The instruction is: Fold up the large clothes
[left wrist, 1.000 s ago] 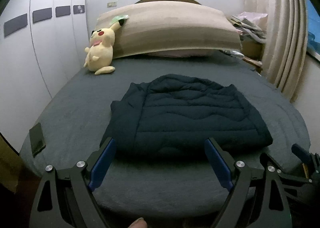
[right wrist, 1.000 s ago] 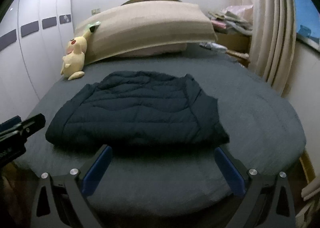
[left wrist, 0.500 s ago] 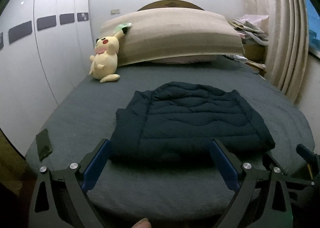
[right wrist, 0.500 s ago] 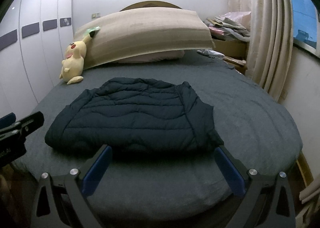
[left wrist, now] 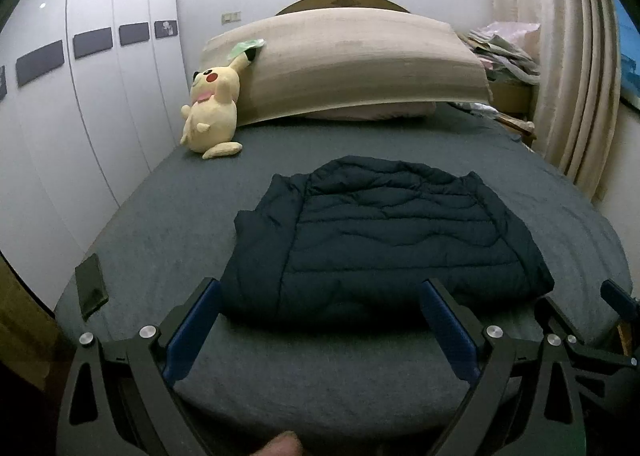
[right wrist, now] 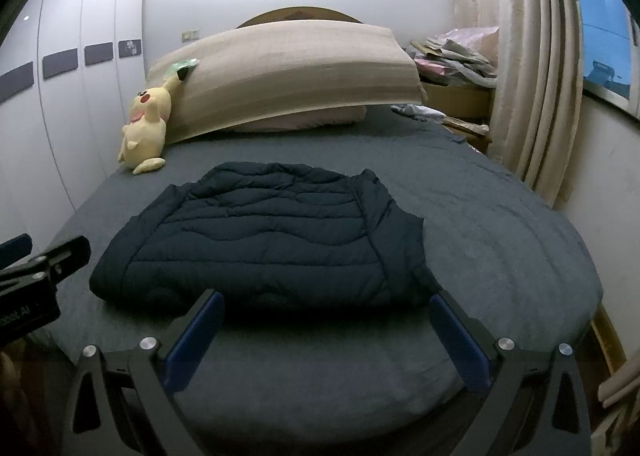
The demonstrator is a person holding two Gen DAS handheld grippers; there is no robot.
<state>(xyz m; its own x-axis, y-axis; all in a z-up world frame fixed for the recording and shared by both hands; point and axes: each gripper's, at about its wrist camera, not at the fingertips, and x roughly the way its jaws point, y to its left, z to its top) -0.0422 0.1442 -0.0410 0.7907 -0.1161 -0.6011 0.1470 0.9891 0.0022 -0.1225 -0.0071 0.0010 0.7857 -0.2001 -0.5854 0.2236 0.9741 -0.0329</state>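
The left claw point(left wrist: 320, 296) is held wide apart, with nothing gripped between its blue-padded fingers point(left wrist: 188, 332); it is positioned over the near edge of the bed point(left wrist: 160, 216), just short of the jacket. The right claw point(right wrist: 326, 306) is likewise spread wide and empty, apart from the garment. The dark quilted jacket point(left wrist: 384, 240) is found lying folded and flat on the grey bed cover, towards the foot of the bed. Partial white lettering is seen on the left claw's body at the edge of the right wrist view, too cut off to be read with certainty. A yellow plush toy point(left wrist: 212, 112) is propped against the beige pillow point(left wrist: 352, 64). A dark phone point(left wrist: 92, 286) is noted at the bed's left edge.
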